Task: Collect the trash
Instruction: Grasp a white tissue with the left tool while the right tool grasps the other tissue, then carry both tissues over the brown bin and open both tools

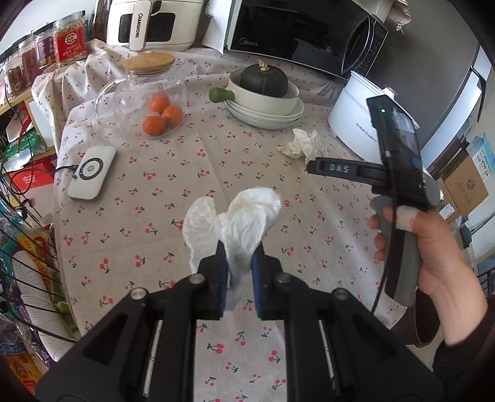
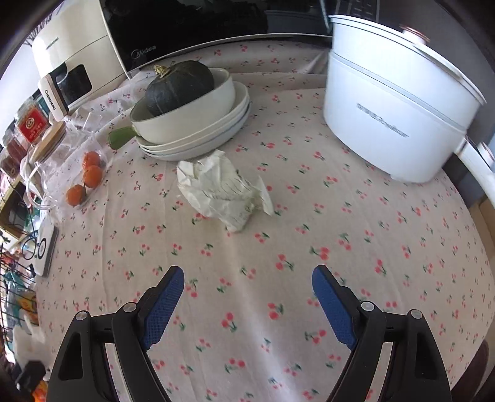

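The left gripper [image 1: 240, 263] is clamping a white tissue [image 1: 244, 222] between its blue pads [image 1: 223, 275], jaws drawn tight together on it; the tissue is bulging out above the fingertips and hanging clear of the cloth [image 1: 173, 185]. The right gripper [image 2: 247, 278] is hovering over the cloth with its jaws standing wide apart and nothing between them. In the left wrist view a hand [image 1: 433, 247] is gripping its handle, and the gripper's arm is reading "DAS".

A second crumpled paper [image 2: 222, 191] is lying on the cloth ahead of the right gripper, just in front of the stacked plates [image 2: 198, 145]; faint printed lines are showing on it, possibly a receipt, though the print is too small to read. The top dish is holding a dark green squash [image 2: 179, 86].

The microwave [image 1: 294, 27] is showing "Midea". The white cooker [image 1: 154, 24] is carrying "CHANGHONG" on its handle. The white pot [image 2: 396, 102] is bearing grey lettering, blurred here. A jar [image 1: 69, 43] is wearing a red label. Three oranges [image 1: 162, 114] are sitting under a glass jug [image 1: 136, 92].
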`<state>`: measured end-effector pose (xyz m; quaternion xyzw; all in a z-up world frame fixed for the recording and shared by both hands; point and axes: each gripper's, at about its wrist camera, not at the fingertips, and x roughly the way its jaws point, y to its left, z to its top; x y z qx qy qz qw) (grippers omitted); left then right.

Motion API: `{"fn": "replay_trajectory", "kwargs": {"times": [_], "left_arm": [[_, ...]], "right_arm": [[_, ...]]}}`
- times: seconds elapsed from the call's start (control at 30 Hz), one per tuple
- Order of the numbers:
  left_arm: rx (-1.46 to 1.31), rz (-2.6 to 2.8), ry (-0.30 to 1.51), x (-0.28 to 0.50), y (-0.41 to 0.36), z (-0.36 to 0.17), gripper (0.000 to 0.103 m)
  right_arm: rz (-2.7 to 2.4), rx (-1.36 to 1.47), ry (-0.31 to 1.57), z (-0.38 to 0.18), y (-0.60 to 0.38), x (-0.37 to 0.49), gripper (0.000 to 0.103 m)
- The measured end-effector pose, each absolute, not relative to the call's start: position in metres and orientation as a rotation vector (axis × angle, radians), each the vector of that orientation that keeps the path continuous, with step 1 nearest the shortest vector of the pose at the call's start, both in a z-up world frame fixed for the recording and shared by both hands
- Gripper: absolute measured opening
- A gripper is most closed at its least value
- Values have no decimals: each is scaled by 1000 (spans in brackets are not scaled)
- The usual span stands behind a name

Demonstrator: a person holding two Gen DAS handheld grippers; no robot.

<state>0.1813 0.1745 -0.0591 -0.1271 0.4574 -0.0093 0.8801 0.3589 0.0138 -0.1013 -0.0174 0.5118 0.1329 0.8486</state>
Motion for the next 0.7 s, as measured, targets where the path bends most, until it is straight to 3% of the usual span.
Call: {"fn": "replay_trajectory", "kwargs": {"times": [0.23, 0.3, 0.33, 0.37, 0.47, 0.7], "left_arm": [[-304, -3, 940, 184, 184, -57, 15], [-314, -6, 941, 184, 184, -57, 15], [-315, -7, 941, 184, 184, -57, 15], [-313, -8, 940, 185, 184, -57, 15], [-320, -14, 936, 184, 182, -55, 15], [-275, -53, 904, 177, 160, -43, 15]], "right_arm": [[231, -137, 1030, -113, 47, 398, 82], [224, -151, 1042, -117, 49, 403, 63], [227, -153, 1056, -120, 49, 405, 45], [231, -147, 1069, -121, 48, 406, 39], [248, -125, 1076, -119, 39, 401, 32], [307, -149, 1041, -86, -2, 365, 31]]}}
